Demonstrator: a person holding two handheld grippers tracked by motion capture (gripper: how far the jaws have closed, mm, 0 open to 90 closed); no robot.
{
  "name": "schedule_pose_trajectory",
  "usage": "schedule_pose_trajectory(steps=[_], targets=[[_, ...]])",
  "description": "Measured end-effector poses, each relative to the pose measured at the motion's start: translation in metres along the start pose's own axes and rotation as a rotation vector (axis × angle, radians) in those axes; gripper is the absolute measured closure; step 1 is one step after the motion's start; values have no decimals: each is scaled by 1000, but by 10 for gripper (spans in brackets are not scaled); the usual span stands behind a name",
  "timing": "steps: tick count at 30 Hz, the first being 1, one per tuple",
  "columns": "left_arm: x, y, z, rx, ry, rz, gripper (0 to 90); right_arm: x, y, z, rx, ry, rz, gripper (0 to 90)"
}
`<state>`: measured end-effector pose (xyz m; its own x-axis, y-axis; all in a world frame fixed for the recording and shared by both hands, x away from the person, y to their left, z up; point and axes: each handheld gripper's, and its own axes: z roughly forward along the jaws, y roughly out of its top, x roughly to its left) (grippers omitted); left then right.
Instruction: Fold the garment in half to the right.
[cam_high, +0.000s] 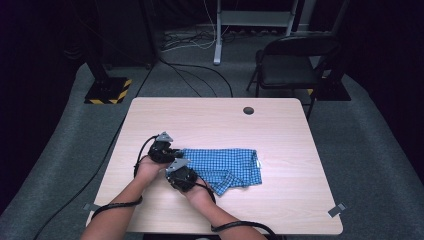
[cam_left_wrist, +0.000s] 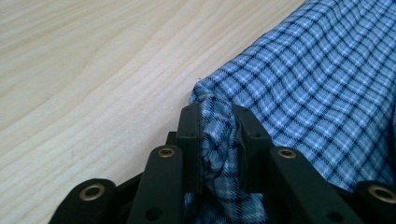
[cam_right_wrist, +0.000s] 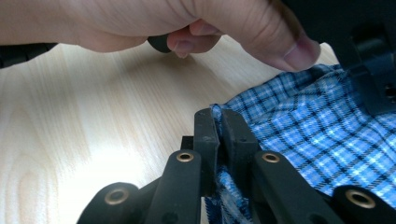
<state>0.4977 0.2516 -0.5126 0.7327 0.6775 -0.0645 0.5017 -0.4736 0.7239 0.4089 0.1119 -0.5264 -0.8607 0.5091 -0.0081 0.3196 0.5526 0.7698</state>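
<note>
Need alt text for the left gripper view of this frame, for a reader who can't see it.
The left gripper is shut on a bunched edge of a blue checked cloth, seen close up between its two black jaws. The rest of the cloth spreads to the right over a light wooden table.

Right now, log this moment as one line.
left claw: shut on checked cloth | right claw: shut on checked cloth | grip: cloth's left edge | cloth: on table
</note>
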Motion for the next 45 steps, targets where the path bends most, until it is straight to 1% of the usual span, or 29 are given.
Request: schedule_pose_trajectory(steps=[1, 2, 3, 5, 7, 10, 11, 12, 14, 17, 19, 20, 22, 24, 28, 32, 35, 37, 41, 43, 45], targets=[[0, 1, -4, -1, 10, 7, 761, 2, 4, -1, -8, 4, -10, 852], [1, 1, -9, -6, 15, 11, 762, 3, 6, -2, -10, 8, -6, 853], [2, 2, -14, -15, 18, 12, 763, 3, 9, -3, -21, 13, -15, 852], [5, 3, -28, -34, 35, 16, 763, 6, 16, -6, -37, 25, -14, 852], [7, 5, -43, -52, 47, 20, 763, 8, 25, -9, -63, 38, -24, 853], [8, 8, -67, -73, 74, 45, 765, 14, 40, -15, -111, 70, -35, 853], [8, 9, -77, -84, 89, 57, 765, 17, 45, -16, -125, 81, -37, 853], [8, 10, -83, -90, 97, 61, 765, 20, 52, -19, -141, 93, -44, 853], [7, 11, -101, -100, 124, 74, 765, 25, 61, -21, -168, 113, -54, 853], [8, 10, -124, -111, 163, 81, 766, 31, 76, -27, -213, 164, -59, 853], [8, 11, -133, -121, 171, 70, 766, 34, 83, -31, -240, 186, -51, 853], [8, 12, -134, -125, 167, 70, 766, 34, 85, -33, -249, 191, -52, 853], [6, 16, -132, -124, 162, 76, 766, 32, 84, -37, -259, 190, -47, 853], [1, 22, -125, -123, 145, 74, 766, 27, 78, -42, -257, 184, -37, 853], [-12, 37, -102, -111, 116, 97, 766, 12, 61, -56, -255, 160, -4, 853], [-26, 52, -77, -103, 80, 110, 766, -5, 40, -74, -257, 128, 34, 853], [-35, 61, -59, -84, 59, 124, 765, -16, 26, -86, -256, 106, 58, 853], [-40, 66, -49, -79, 47, 126, 764, -22, 16, -94, -258, 90, 71, 853], [-49, 75, -31, -68, 20, 127, 761, -33, -1, -106, -270, 65, 114, 852], [-54, 78, -23, -60, 14, 135, 760, -39, -10, -111, -273, 53, 132, 851], [-59, 81, -16, -48, 12, 147, 760, -43, -17, -116, -274, 50, 160, 850]])
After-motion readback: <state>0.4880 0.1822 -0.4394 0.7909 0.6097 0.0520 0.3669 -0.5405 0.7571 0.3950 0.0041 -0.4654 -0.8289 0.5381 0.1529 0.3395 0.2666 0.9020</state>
